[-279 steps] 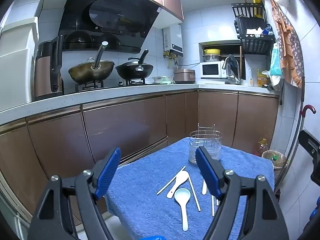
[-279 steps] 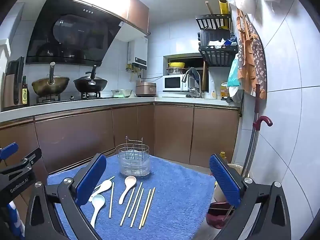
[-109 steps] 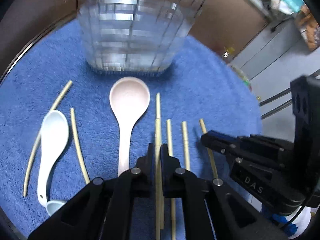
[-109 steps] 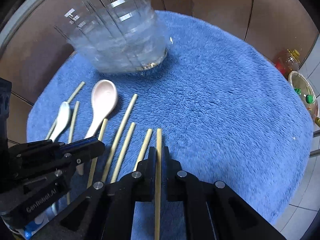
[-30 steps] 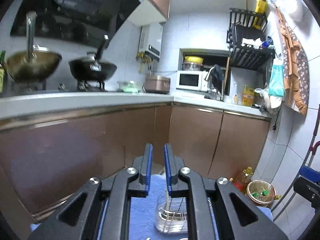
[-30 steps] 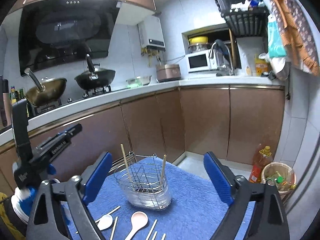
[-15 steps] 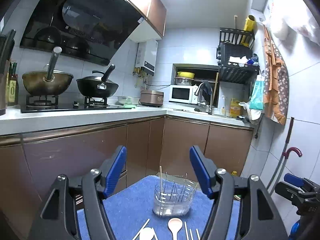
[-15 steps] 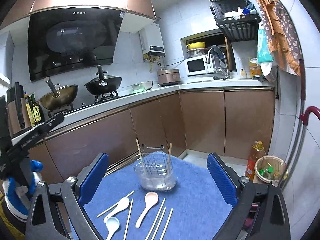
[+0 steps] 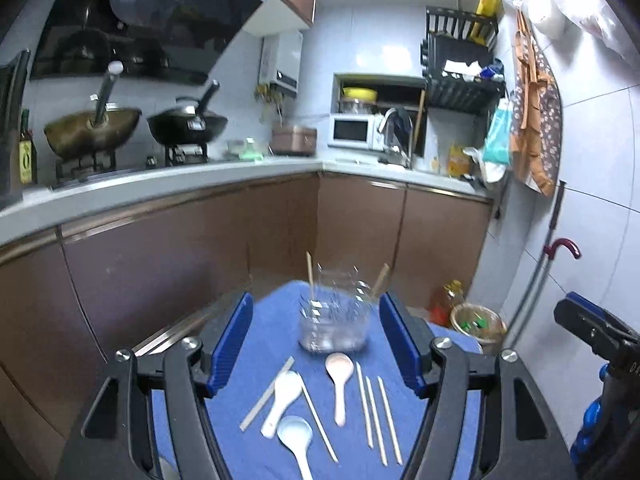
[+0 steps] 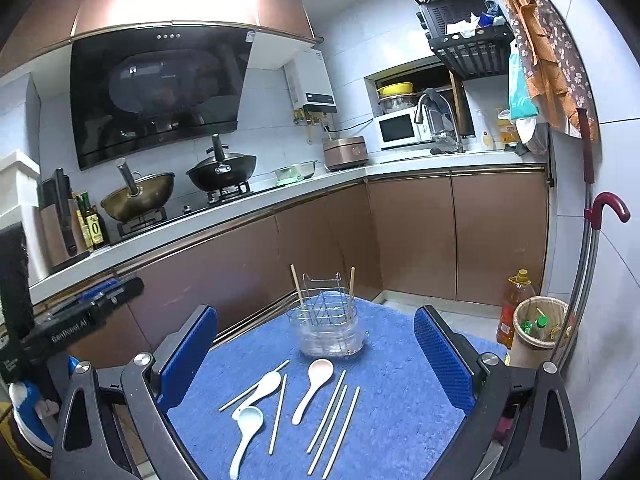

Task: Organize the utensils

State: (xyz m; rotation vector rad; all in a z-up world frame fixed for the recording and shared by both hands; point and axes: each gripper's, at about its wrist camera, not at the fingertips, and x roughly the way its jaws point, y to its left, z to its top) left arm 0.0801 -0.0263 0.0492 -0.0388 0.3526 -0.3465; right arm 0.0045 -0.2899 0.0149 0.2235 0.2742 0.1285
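Brown cabinets (image 10: pixel 420 232) wrap round behind the bench (image 10: pixel 400 400), its blue towel carrying everything. Left tongs (image 9: pixel 316 344) and right tongs (image 10: pixel 316 364) both gape wide, nothing gripped. Between them stands the clear wire holder (image 10: pixel 326 330), two chopsticks (image 10: pixel 351 292) upright inside. Just before it lie three spoons (image 10: pixel 314 386) and five loose chopsticks (image 10: pixel 334 420), nothing blocking them. A waste bin (image 10: pixel 536 328) sits right.
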